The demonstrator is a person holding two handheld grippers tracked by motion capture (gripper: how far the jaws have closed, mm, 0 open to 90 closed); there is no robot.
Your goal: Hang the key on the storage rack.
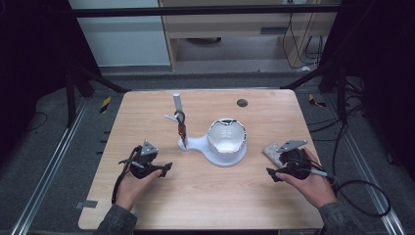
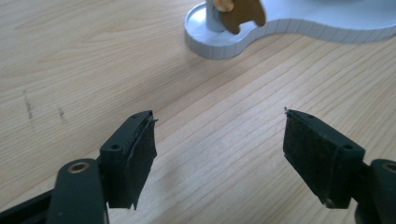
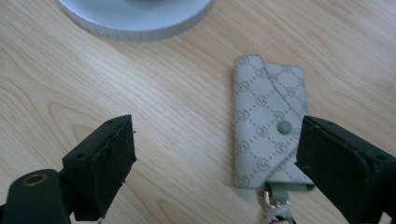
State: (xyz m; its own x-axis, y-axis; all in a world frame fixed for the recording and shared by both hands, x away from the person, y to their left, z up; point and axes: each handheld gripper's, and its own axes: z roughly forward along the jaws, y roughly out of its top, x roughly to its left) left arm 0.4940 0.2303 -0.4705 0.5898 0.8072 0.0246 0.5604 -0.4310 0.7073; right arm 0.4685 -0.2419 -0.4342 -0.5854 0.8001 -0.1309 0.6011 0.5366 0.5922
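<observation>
Beside the key case (image 3: pixel 268 126), right gripper (image 3: pixel 212 161) gapes, empty; left gripper (image 2: pixel 219 154) likewise spread.

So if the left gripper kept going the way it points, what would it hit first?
Probably the white stand: its rounded base end, with a brown tag hanging there, lies ahead of the open left gripper. Only bare table lies between, though depth is hard to judge.

A lab test bay: wooden table (image 1: pixel 210 196) on aluminium rails (image 1: pixel 46 171), loose cables (image 1: pixel 362 196).
</observation>
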